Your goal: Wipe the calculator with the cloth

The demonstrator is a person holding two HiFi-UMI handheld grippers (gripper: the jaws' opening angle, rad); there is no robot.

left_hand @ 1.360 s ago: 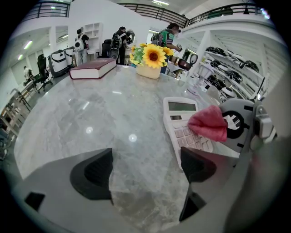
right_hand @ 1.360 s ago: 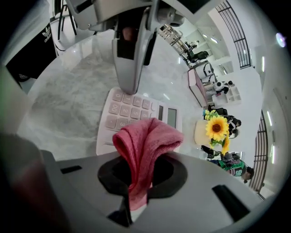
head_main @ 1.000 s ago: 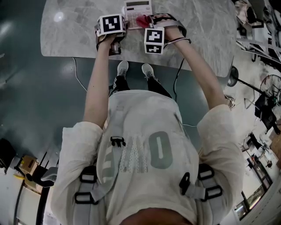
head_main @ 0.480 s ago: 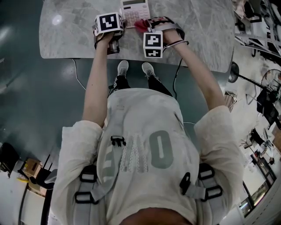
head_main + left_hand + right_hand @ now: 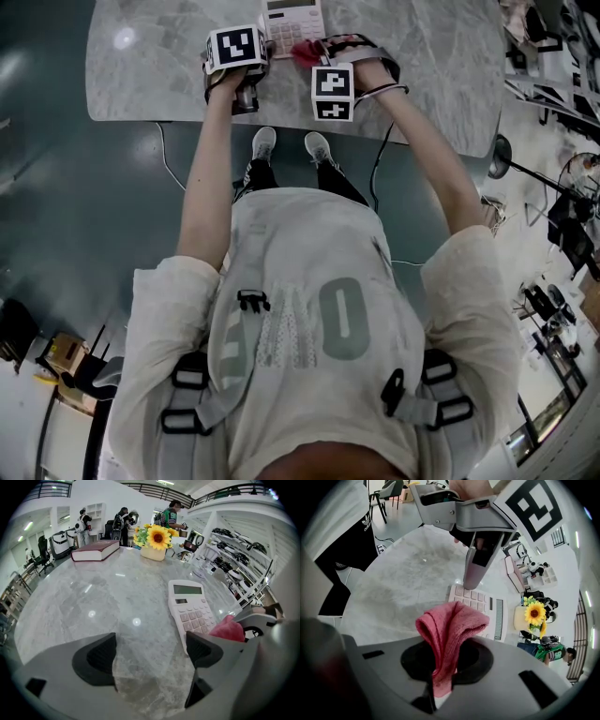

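- Two grippers side by side in the head view, over the near part of a grey marble table [image 5: 422, 66]: left gripper [image 5: 242, 58] just left of the calculator [image 5: 292, 17], right gripper [image 5: 323, 67] at its near right corner with the red cloth [image 5: 306, 49].
- Calculator flat on the marble, long axis running straight away from the person, far end cut off by the top of the frame.
- Against half a second earlier, hardly any change: both grippers in almost the same places, cloth at the same corner.
- Bare marble wide to either side of the grippers; near table edge close behind the hands.
- Left gripper view: left gripper [image 5: 150, 651] with jaws wide apart, nothing but bare marble between them, right-hand jaw just beside the calculator [image 5: 192, 606].
- Display at the far end, keys nearer.
- Cloth [image 5: 227, 629] over the near right corner, contact unclear.
- Book [image 5: 96, 550] and sunflower pot [image 5: 157, 538] well apart, at the far side.
- Right gripper view: right gripper [image 5: 447, 660] clamped on the cloth [image 5: 450, 634], a bunched fold standing up from the closed jaws.
- Calculator [image 5: 480, 604] just beyond, long axis across the picture, display to the right, toward the sunflower pot [image 5: 520, 620].
- Left gripper [image 5: 478, 569] slanting down beside the key end.
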